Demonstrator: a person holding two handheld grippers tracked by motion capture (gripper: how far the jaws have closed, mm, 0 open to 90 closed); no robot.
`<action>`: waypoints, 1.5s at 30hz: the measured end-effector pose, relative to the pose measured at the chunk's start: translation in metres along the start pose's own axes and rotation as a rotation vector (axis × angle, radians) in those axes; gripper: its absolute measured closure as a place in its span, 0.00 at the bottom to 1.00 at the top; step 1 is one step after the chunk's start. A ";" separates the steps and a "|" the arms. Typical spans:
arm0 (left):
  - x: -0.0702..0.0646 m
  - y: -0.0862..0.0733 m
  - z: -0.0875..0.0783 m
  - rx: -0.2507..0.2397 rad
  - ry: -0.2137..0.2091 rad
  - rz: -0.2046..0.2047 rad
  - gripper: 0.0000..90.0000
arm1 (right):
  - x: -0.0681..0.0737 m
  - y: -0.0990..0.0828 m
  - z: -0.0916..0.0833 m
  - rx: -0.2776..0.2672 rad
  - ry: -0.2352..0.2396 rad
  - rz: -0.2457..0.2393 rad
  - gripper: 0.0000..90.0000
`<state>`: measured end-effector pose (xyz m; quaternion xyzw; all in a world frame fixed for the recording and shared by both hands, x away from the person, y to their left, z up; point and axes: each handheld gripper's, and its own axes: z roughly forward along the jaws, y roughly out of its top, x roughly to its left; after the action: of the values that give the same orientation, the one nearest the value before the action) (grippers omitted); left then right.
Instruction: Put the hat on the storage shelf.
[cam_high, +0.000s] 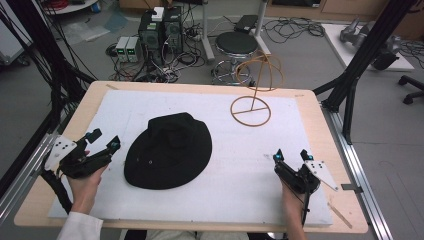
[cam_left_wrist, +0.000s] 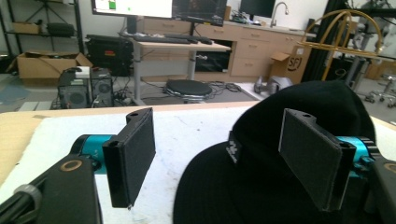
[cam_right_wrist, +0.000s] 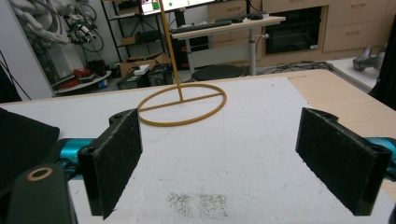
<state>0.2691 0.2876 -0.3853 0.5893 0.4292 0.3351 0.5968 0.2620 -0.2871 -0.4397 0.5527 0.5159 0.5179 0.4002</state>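
Looking across the table from left to right, nothing has really started yet. The left gripper (cam_high: 104, 140) sits near the left edge of the white mat (cam_high: 280, 195), jaws spread wide with nothing between them, pointing toward the black hat (cam_high: 167, 150). In the left gripper view the hat's brim is just ahead of the jaws and partly behind the right-hand one, but I can't tell for sure if that jaw is touching the fabric or just beside it.

The hat itself lies flat on the mat, roughly middle-left, crown up, brim spread out. Nobody has hold of it.

Further right and toward the back stands the wire hat stand (cam_high: 255, 95), a thin golden ring base with a stem and a rounded top, upright and bare, well apart from the hat.

Over on the right, the right gripper (cam_high: 292, 154) hovers near the front right of the mat, jaws also wide open and empty, facing the stand.

My guess is the hat is meant to go on the stand, so grabbing, lifting and placing are all still left.
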 end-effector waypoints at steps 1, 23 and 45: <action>-0.003 0.002 0.001 0.005 -0.013 0.002 0.30 | 0.000 0.000 0.000 0.003 0.001 0.003 0.15; -0.032 -0.006 0.022 0.120 -0.137 0.057 0.30 | 0.001 0.000 0.000 0.004 0.009 -0.012 0.15; -0.049 -0.018 0.034 0.189 -0.181 0.112 0.30 | 0.001 0.000 0.001 0.017 0.021 -0.008 0.15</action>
<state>0.2784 0.2273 -0.3999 0.6937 0.3695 0.2714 0.5555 0.2624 -0.2858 -0.4398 0.5487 0.5267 0.5177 0.3919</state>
